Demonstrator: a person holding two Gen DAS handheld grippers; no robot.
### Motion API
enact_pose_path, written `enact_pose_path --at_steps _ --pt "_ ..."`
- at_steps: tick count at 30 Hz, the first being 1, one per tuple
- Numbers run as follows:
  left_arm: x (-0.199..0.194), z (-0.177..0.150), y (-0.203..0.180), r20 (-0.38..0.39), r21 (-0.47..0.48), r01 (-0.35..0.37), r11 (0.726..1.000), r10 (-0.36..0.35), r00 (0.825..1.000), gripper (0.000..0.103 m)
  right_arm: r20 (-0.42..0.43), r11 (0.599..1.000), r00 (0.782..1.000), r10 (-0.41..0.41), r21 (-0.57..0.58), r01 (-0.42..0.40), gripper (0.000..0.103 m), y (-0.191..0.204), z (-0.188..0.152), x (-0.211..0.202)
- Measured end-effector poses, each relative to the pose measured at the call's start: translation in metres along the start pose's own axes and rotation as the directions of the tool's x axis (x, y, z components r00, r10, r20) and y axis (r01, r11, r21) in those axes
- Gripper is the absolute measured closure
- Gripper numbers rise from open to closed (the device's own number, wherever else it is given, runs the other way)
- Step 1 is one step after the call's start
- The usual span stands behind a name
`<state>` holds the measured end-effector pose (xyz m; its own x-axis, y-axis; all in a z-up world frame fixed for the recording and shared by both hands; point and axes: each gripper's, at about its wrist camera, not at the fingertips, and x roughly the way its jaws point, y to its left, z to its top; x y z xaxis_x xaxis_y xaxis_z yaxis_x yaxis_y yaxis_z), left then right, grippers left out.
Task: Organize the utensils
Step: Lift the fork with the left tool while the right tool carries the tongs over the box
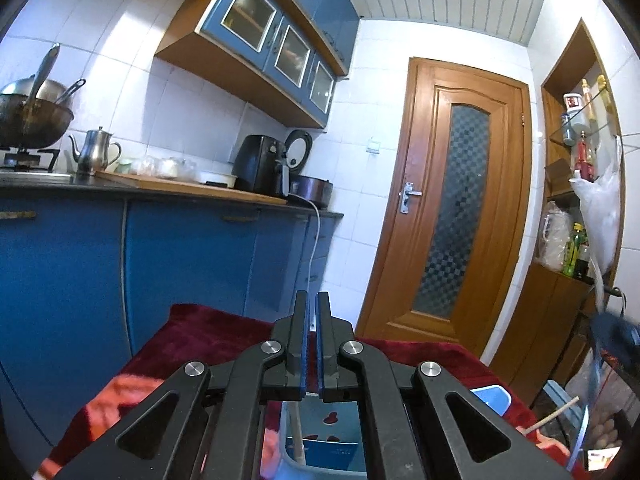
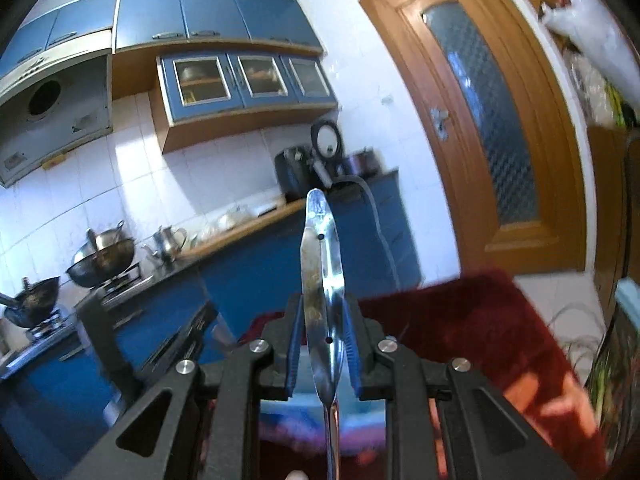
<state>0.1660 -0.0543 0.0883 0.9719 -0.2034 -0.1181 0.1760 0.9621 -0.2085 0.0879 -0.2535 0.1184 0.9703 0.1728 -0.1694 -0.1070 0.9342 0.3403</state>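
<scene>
My left gripper (image 1: 312,312) is shut and empty, held above a red cloth (image 1: 208,332). Just below it stands a light blue utensil holder (image 1: 340,454) with a wooden stick (image 1: 298,436) in it. My right gripper (image 2: 323,304) is shut on a shiny metal spoon (image 2: 320,240). The spoon's bowl rises edge-on past the fingertips and its handle hangs down between the arms. In the left wrist view the right gripper (image 1: 612,332) is a dark blur at the far right, with the spoon's handle (image 1: 592,384) hanging below it. Another wooden stick (image 1: 552,420) lies near it.
A blue kitchen counter (image 1: 160,192) runs behind, with a wok (image 1: 32,120), a steel kettle (image 1: 94,152) and a black air fryer (image 1: 260,164). A wooden door (image 1: 452,208) and a cluttered shelf (image 1: 580,152) stand at the right. Wall cabinets (image 1: 272,40) hang overhead.
</scene>
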Motion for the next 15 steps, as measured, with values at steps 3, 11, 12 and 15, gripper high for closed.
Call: enact_pose_path --at_steps 3,11,12,15 --pt "-0.001 -0.002 0.001 0.013 0.001 0.004 1.000 -0.004 1.000 0.101 0.058 0.999 0.998 -0.031 -0.018 0.032 0.081 0.000 0.006 0.014" --pt "0.000 -0.003 0.007 0.006 -0.029 0.017 0.999 -0.017 1.000 0.101 0.098 0.993 0.990 -0.106 -0.039 0.110 0.081 -0.005 -0.001 0.050" --pt "0.001 -0.003 0.007 0.004 -0.031 0.017 0.999 -0.017 1.000 0.101 0.085 0.992 0.990 -0.110 -0.048 0.114 0.081 -0.005 -0.005 0.053" --pt "0.003 -0.003 0.010 0.000 -0.041 0.012 0.999 -0.012 1.000 0.101 0.047 0.990 0.992 -0.117 -0.078 0.121 0.081 -0.004 -0.014 0.058"
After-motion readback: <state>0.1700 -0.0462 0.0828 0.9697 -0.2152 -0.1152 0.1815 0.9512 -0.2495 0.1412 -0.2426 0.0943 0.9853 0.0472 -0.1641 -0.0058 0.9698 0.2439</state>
